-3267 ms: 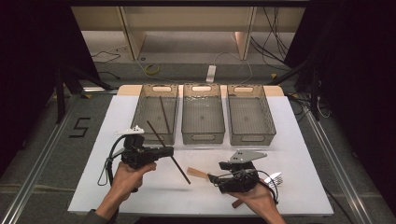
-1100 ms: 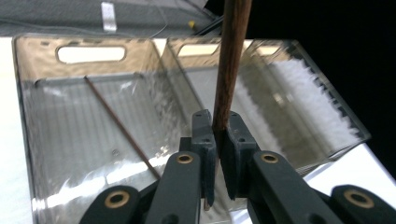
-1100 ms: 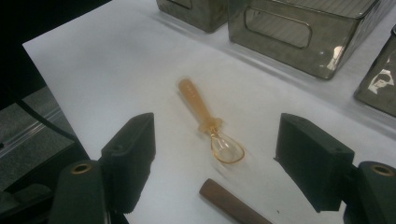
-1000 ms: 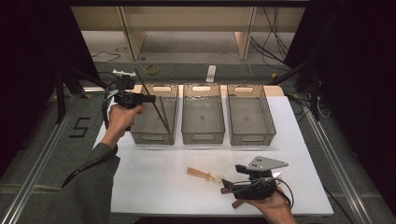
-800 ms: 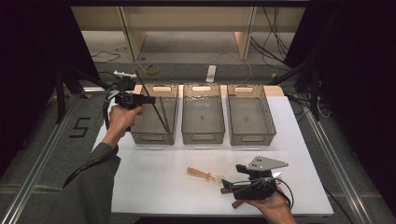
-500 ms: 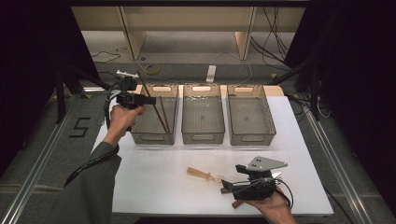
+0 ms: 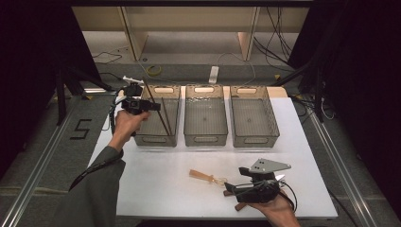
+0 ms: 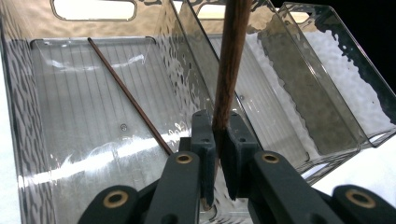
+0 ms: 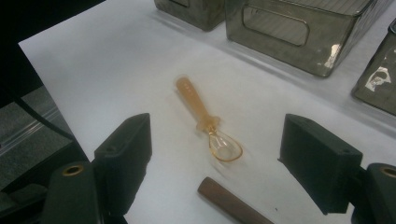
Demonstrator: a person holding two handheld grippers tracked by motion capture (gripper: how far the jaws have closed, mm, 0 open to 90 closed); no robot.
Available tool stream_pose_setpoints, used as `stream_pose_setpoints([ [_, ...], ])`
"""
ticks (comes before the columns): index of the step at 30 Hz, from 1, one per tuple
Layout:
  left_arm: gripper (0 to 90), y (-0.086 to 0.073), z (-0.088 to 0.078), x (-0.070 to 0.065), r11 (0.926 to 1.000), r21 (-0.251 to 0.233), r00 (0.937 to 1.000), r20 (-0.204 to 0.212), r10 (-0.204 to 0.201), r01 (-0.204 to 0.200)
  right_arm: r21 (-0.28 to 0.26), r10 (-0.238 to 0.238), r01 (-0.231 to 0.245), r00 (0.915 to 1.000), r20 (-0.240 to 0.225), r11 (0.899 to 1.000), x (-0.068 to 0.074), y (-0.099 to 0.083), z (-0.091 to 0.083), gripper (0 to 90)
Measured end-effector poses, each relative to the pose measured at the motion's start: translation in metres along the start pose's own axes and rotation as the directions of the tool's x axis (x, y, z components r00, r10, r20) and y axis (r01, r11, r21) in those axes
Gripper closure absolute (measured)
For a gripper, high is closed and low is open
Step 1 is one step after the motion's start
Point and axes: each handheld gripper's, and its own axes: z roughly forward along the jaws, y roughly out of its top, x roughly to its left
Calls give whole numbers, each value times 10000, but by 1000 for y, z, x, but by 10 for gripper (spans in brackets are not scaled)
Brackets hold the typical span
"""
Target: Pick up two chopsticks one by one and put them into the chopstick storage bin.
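Left tongs tight on dark chopstick.

The high view looks down across the table; the gripper views sit close, sharing the left bin, and perhaps.

"5" marking on floor, left of table

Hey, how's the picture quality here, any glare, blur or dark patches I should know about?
High view: the white table is brightly lit, its surroundings nearly black. Left gripper view: glare ripples across the clear bin; the held chopstick looks sharp. Right gripper view: the orange spoon is slightly soft, the near jaws blurred.
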Motion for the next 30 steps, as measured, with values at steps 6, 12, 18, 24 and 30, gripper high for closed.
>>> stream_pose_setpoints([
  [6,833,-2,4,1,9996,275,10000,-67,-39,41,24,-17,17,10000,8,10000,1,0,1,258],
  [12,818,-3,11,2,9982,581,9997,-188,-126,137,27,-25,25,10000,3,10000,0,0,0,259],
  [18,677,-2,14,1,9984,541,9986,-517,-139,167,5,-26,26,10000,-12,10000,0,0,0,259],
  [24,533,-1,14,-2,9987,505,9980,-624,-91,123,9,-27,27,10000,-34,10000,0,0,0,259],
  [30,438,-1,6,-8,9997,219,9988,-475,135,-125,5,-6,6,10000,-17,10000,0,0,0,259],
])
